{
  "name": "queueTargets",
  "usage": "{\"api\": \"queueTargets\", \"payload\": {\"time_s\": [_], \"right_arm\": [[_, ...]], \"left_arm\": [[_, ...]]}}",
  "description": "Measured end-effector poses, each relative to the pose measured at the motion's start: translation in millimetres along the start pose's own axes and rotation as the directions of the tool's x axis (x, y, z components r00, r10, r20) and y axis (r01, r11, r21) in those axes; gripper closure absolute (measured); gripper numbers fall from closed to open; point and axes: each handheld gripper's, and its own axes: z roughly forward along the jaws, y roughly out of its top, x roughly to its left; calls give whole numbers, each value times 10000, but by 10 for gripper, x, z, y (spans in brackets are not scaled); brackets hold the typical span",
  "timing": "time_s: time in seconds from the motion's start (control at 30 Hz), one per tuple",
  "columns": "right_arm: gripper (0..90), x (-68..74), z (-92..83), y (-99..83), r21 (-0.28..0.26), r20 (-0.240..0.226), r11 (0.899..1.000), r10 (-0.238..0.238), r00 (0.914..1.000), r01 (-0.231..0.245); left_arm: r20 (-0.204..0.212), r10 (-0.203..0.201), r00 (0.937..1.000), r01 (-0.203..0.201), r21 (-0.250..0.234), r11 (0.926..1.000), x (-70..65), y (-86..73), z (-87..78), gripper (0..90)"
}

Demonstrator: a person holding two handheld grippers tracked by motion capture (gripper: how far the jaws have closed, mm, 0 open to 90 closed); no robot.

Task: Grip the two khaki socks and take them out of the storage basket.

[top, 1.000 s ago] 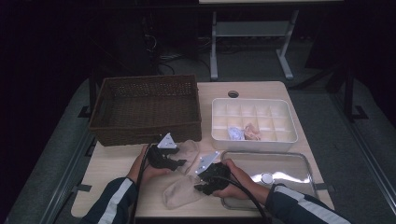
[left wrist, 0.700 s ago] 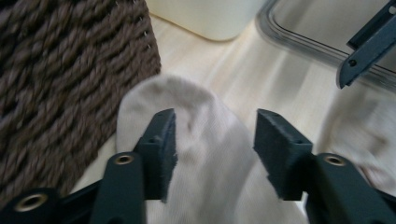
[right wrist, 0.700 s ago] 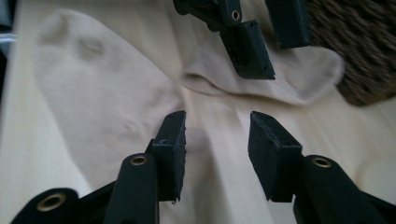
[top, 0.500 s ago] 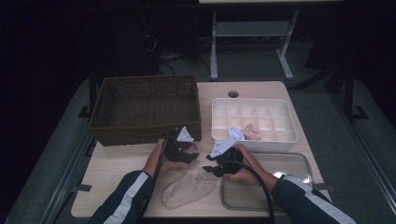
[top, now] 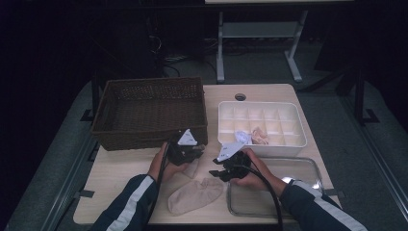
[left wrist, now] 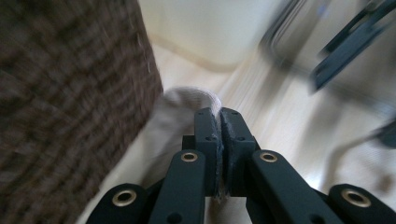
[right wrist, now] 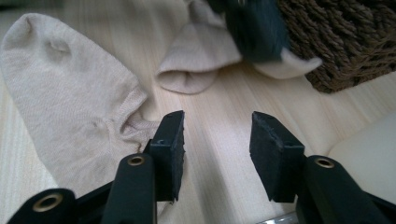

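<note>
2 beige socks are in hand. The first sock (left wrist: 187, 100) is pinched at its folded edge in the closed left hand-held gripper (left wrist: 219, 116); the soft, pale knit bulges just past the tips and trails back under them along the bench (top: 120, 166). In the right gripper view it lies crumpled ahead of the right hand-held gripper (right wrist: 217, 135). The second sock (top: 195, 195) lies flat on the bench, toe end rounded, below the left hand-held gripper and just beside the left jaw of the right one, whose jaws stand apart over bare wood.
</note>
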Motion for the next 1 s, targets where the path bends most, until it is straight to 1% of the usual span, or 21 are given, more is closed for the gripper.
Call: {"api": "queueTargets", "payload": {"time_s": [0.03, 0.07, 0.1, 0.17, 0.2, 0.3, 0.33, 0.37, 0.4, 0.43, 0.47, 0.53, 0.57, 0.6, 0.63, 0.67, 0.77, 0.8, 0.83, 0.93, 1.0], "right_arm": [[556, -1, -2, 0, -16, -12, 10000, 13, 10000, -13], [564, -1, -3, 0, -26, 1, 10000, 8, 10000, -8], [573, -1, -3, 1, -33, 5, 10000, -21, 10000, 21], [595, 0, -4, 2, -36, -7, 10000, -14, 10000, 14], [627, 6, 1, 3, 30, 12, 10000, -63, 10000, 63], [681, 13, 25, 11, 36, -51, 9999, -109, 9999, 109], [707, 19, 47, 18, 81, -109, 9999, -83, 9999, 84], [725, 7, 67, 24, 76, -111, 9997, -244, 9996, 245], [725, 7, 67, 24, 76, -111, 9997, -244, 9996, 245], [766, 6, 122, 73, 78, -97, 9993, -358, 9993, 358], [780, -1, 137, 95, 105, -167, 9994, -322, 9993, 324], [790, 4, 168, 137, 18, -207, 9995, -307, 9993, 308], [802, 23, 202, 177, 77, -257, 9989, -460, 9986, 462], [801, 68, 269, 222, 182, -340, 9972, -716, 9969, 723], [801, 68, 269, 222, 182, -340, 9972, -716, 9969, 723], [800, 83, 328, 239, 210, -351, 9937, -1094, 9934, 1101], [795, 96, 358, 254, 240, -350, 9931, -1141, 9929, 1150], [786, 101, 374, 275, 212, -348, 9925, -1194, 9922, 1202], [782, 123, 367, 287, 280, -337, 9946, -990, 9945, 999], [772, 115, 358, 276, 217, -297, 9927, -1177, 9926, 1184], [771, 120, 343, 264, 256, -308, 9946, -994, 9946, 1002]], "left_arm": [[-159, 156, 9998, -158, -162, 9997, -4, 19, -77, 864], [-68, 176, 9998, -179, -455, 9988, -6, 28, -143, 863], [49, 169, 9998, -166, -648, 9978, -7, 30, -195, 862], [-85, 161, 9998, -168, -810, 9966, -16, 26, -266, 863], [8, 24, 10000, -23, -1124, 9937, -14, -4, -379, 863], [-70, 33, 10000, -41, -1226, 9924, -18, -52, -458, 862], [98, 146, 9998, -133, -1269, 9918, -34, -134, -516, 862], [98, 146, 9998, -133, -1269, 9918, -34, -134, -516, 862], [121, 222, 9997, -208, -1035, 9944, -49, -190, -529, 862], [221, 207, 9995, -188, -840, 9963, -60, -276, -537, 863], [221, 207, 9995, -188, -840, 9963, -60, -276, -537, 863], [370, -131, 9992, 156, -693, 9975, -45, -401, -540, 863], [226, -204, 9995, 215, -521, 9984, -48, -448, -534, 862], [-113, -383, 9992, 381, -221, 9990, -48, -529, -529, 852], [-113, -383, 9992, 381, -221, 9990, -48, -529, -529, 840], [-231, -765, 9968, 768, 118, 9970, -28, -625, -533, 826], [-378, -1037, 9939, 1048, 289, 9941, -16, -713, -544, 808], [-139, -1385, 9903, 1390, 415, 9894, 19, -801, -536, 807], [-133, -1492, 9887, 1496, 438, 9878, 28, -846, -517, 817], [335, -2180, 9754, 2182, -30, 9759, 70, -913, -493, 846], [639, -2147, 9746, 2164, -222, 9760, 72, -908, -442, 857]]}}
